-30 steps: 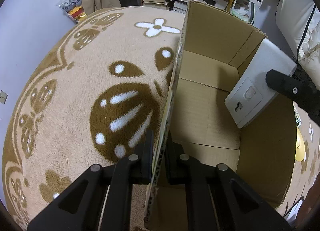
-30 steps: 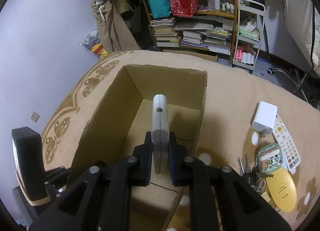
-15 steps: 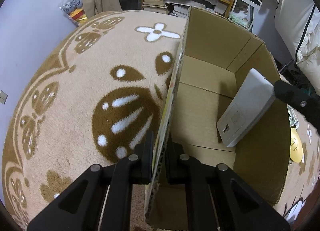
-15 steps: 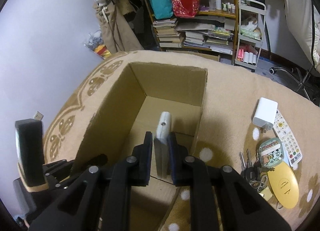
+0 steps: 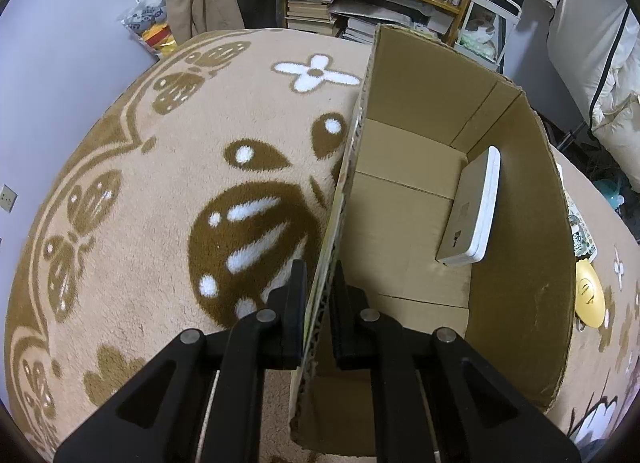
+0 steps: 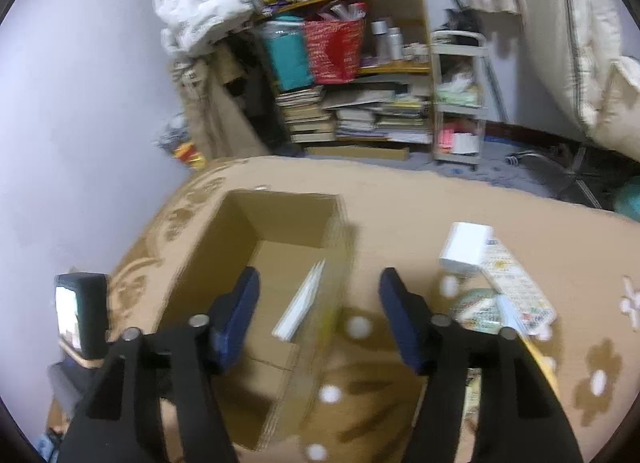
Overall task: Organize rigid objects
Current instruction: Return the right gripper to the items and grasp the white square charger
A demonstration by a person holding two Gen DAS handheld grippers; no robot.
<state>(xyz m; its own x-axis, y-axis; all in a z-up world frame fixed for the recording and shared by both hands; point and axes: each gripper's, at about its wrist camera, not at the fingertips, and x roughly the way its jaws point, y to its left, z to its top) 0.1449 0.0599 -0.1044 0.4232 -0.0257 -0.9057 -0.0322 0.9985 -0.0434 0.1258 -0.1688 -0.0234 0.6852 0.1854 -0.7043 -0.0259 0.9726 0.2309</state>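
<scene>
Box (image 5: 416, 199) wall sits clamped in the left gripper (image 5: 318, 315). Slab (image 5: 472, 207) leans inside against the right wall. Right gripper (image 6: 318, 315) is opening, empty. Next, I judge: reach right for the charger (image 6: 464, 249).

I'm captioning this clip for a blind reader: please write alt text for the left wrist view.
The left gripper is clamped on the near wall of an open cardboard box standing on a beige patterned blanket. Inside, a flat white device leans against the box's right wall.
</scene>
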